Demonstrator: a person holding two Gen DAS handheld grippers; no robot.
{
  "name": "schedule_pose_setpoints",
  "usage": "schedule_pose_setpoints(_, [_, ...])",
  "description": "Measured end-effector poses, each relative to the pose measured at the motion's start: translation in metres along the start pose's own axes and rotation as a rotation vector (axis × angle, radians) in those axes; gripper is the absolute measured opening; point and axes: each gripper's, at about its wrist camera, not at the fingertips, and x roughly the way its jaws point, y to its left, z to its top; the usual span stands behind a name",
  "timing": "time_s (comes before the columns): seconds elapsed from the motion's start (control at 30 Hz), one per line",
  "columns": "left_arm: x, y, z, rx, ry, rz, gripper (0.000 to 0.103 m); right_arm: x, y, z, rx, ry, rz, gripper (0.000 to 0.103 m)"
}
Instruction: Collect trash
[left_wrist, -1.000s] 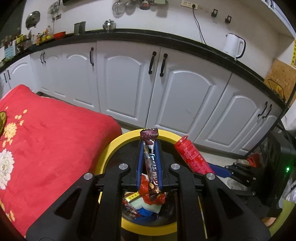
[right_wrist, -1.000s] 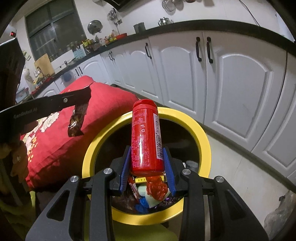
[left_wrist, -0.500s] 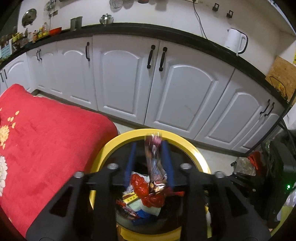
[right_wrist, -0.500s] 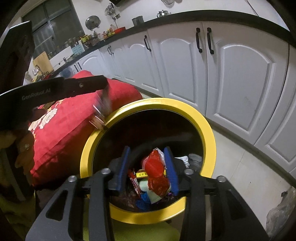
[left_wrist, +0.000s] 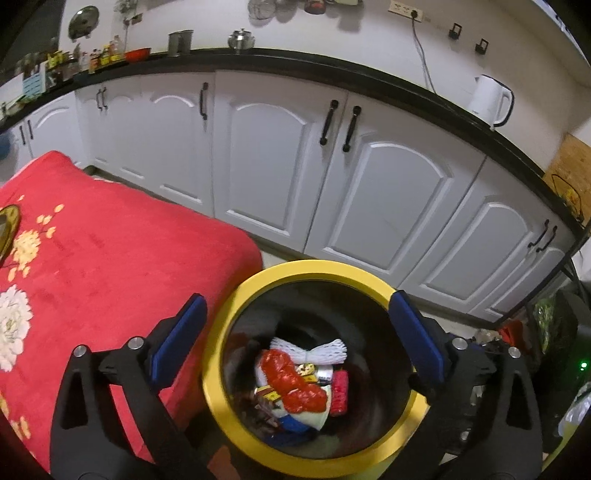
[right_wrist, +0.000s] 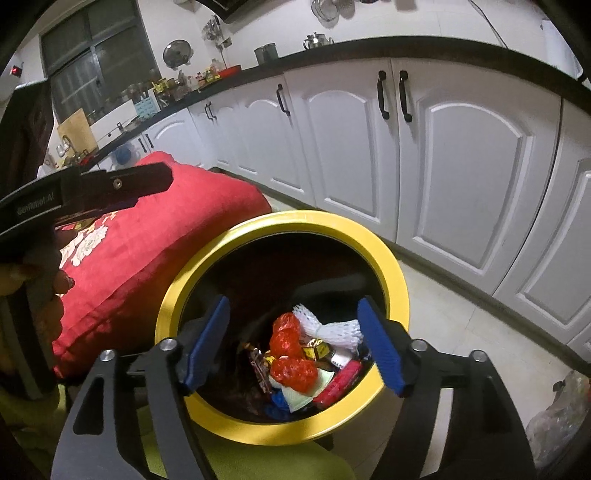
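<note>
A round bin with a yellow rim (left_wrist: 314, 266) (right_wrist: 295, 218) stands below both grippers. Inside it lie a red can (left_wrist: 339, 392) (right_wrist: 341, 380), a dark snack wrapper (right_wrist: 258, 365), a red plastic bag (left_wrist: 291, 384) and white foam netting (left_wrist: 321, 350). My left gripper (left_wrist: 299, 334) hangs over the bin, its jaws opening wide with nothing held between them. My right gripper (right_wrist: 293, 345) is over the bin too, its jaws opening and holding nothing. One black finger (right_wrist: 122, 186) of the left gripper shows at the left of the right wrist view.
A table under a red flowered cloth (left_wrist: 110, 277) sits left of the bin. White cabinets (left_wrist: 258, 166) with a black counter run behind, with a white kettle (left_wrist: 493, 99) on it. A person's hand (right_wrist: 37, 291) is at far left. A plastic bag (right_wrist: 554, 417) lies on the floor.
Both grippers have opened. The snack wrapper has left the left gripper and the red can has left the right gripper; both now lie in the bin.
</note>
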Motion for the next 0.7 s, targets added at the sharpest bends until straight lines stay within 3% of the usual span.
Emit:
schedule_pose_setpoints(0.3, [-0.03, 0.03, -0.007, -0.066, -0.009, 0.053, 0.092, -0.014, 0.025, 0.013, -0.064, -0.047, 0.002, 0.087])
schedule_pose_setpoints(0.5, [-0.068, 0.051, -0.018, -0.087, -0.069, 0.109, 0.092, -0.028, 0.063, 0.022, -0.144, -0.093, 0.039, 0.095])
schedule_pose_setpoints(0.7, [-0.112, 0.074, -0.035, -0.113, -0.136, 0.171, 0.092, -0.041, 0.099, 0.026, -0.191, -0.144, 0.08, 0.097])
